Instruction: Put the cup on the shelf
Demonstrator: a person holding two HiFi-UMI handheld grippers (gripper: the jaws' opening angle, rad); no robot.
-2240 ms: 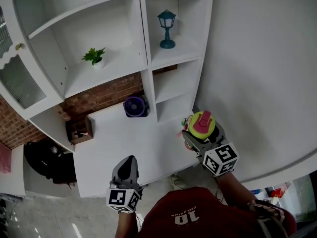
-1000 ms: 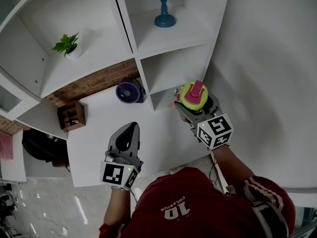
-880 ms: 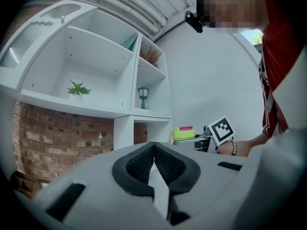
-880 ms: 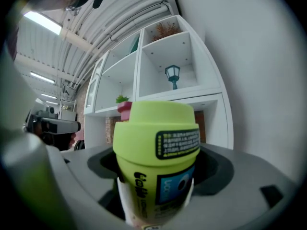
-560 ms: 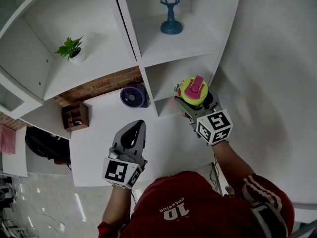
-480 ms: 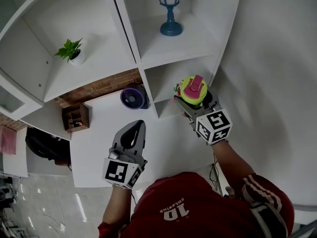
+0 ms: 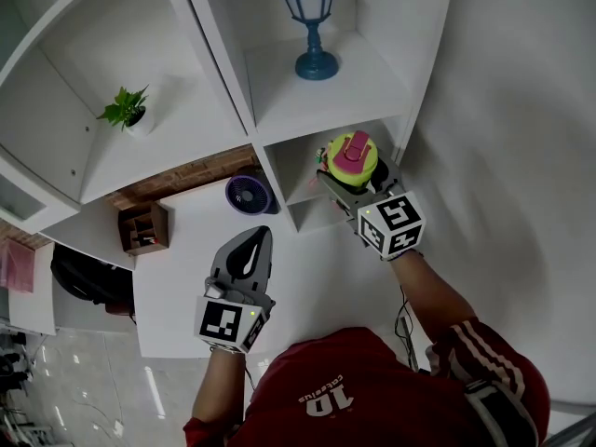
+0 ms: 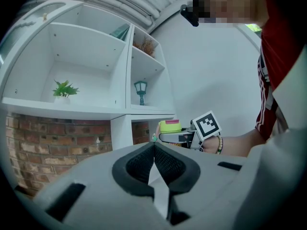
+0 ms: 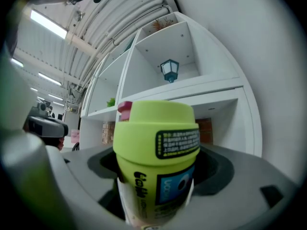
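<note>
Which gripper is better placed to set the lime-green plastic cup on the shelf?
Right. The right gripper is shut on the lime-green plastic cup, pink-lidded, at the mouth of the low white shelf bay. The left gripper is shut, empty, farther back.

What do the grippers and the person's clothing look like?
Both the left gripper and right gripper are grey tapering shells with black-padded jaws, each carrying a white cube of black square markers. The person wears a red shirt with white print and striped sleeve trim.
</note>
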